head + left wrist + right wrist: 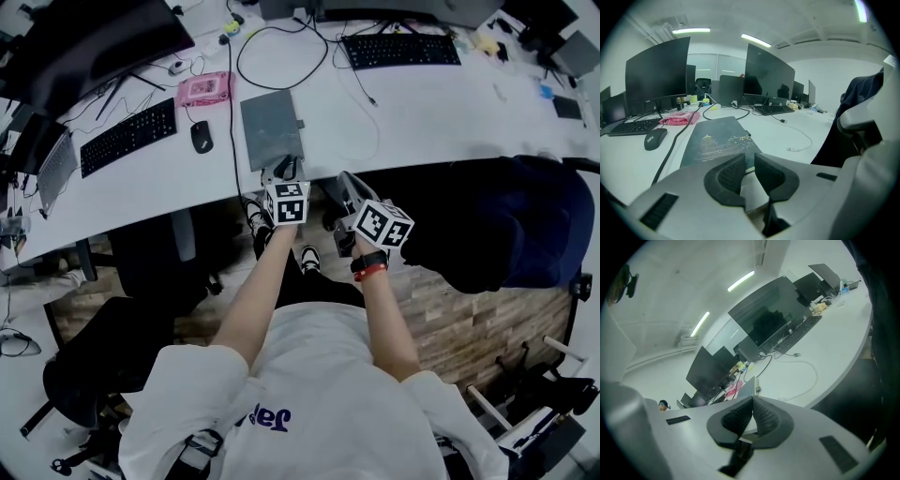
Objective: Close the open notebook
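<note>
The notebook (272, 127) lies flat on the white desk (441, 112) with its dark grey cover up; the left gripper view shows a gold building print on the cover (717, 138). My left gripper (286, 170) hovers at the notebook's near edge, its jaws a narrow gap apart (749, 161) with nothing pinched between the pads. My right gripper (345, 184) hangs just right of it off the desk's front edge, pads touching at the tips (753, 401) and holding nothing. The right gripper view catches the notebook (747, 386) only as a grey sliver.
A black mouse (201, 136) and a black cable (232, 122) lie left of the notebook, with a keyboard (128, 137) and a pink case (204, 88) beyond. Another keyboard (401, 50) and looped cables sit farther back. A chair with a dark jacket (506, 220) stands to the right.
</note>
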`<state>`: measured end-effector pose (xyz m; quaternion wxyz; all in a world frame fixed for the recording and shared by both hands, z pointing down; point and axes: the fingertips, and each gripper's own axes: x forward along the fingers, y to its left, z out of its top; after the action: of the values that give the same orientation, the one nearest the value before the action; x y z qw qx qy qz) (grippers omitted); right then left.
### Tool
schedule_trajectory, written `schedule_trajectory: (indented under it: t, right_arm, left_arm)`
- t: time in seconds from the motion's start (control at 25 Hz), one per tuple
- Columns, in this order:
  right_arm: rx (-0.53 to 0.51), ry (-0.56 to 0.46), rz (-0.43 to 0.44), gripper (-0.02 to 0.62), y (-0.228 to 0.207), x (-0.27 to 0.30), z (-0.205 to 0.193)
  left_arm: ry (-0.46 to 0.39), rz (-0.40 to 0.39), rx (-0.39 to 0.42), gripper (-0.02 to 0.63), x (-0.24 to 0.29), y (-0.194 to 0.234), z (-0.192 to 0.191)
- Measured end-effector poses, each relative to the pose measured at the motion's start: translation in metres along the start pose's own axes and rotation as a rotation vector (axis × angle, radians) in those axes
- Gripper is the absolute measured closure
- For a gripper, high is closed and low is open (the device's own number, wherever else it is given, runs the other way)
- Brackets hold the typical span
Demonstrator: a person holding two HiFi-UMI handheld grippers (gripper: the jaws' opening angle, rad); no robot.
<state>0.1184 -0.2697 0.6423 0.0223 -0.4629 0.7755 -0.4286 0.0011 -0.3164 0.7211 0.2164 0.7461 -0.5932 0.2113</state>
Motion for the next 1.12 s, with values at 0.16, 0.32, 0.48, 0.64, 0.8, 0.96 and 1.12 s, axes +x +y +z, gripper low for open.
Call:
schedule_trajectory:
  t: [0.16, 0.32, 0.48, 0.64, 0.8, 0.96, 1.12]
  right_arm:
    - [-0.043, -0.005, 0.009, 0.595, 0.011, 0.002, 0.009]
    - [-0.139, -0.012, 0.034, 0.595, 0.039, 0.004, 0.021]
    - [-0.255, -0.018, 0.06, 0.595, 0.068, 0.006, 0.036]
    - [-0.341, -0.038, 0.097, 0.595, 0.099, 0.008, 0.05]
    - [-0.4, -0.054, 0.14, 0.595, 0.134, 0.01, 0.059]
    - [-0.459, -0.057, 0.154, 0.595, 0.158, 0.011, 0.063]
    - [-0.476, -0.044, 0.102, 0.586, 0.161, 0.009, 0.066]
  left_arm:
    - [-0.001, -0.064, -0.028, 0.527, -0.006, -0.002, 0.009]
    - [-0.043, -0.129, -0.056, 0.528, -0.033, -0.001, 0.03]
    - [-0.124, -0.123, -0.086, 0.528, -0.072, 0.01, 0.064]
    - [-0.212, -0.133, -0.113, 0.528, -0.117, 0.022, 0.093]
    - [-0.281, -0.146, -0.105, 0.534, -0.165, 0.035, 0.115]
    - [-0.344, -0.096, -0.088, 0.555, -0.203, 0.056, 0.134]
    - [-0.384, -0.042, -0.064, 0.568, -0.23, 0.071, 0.146]
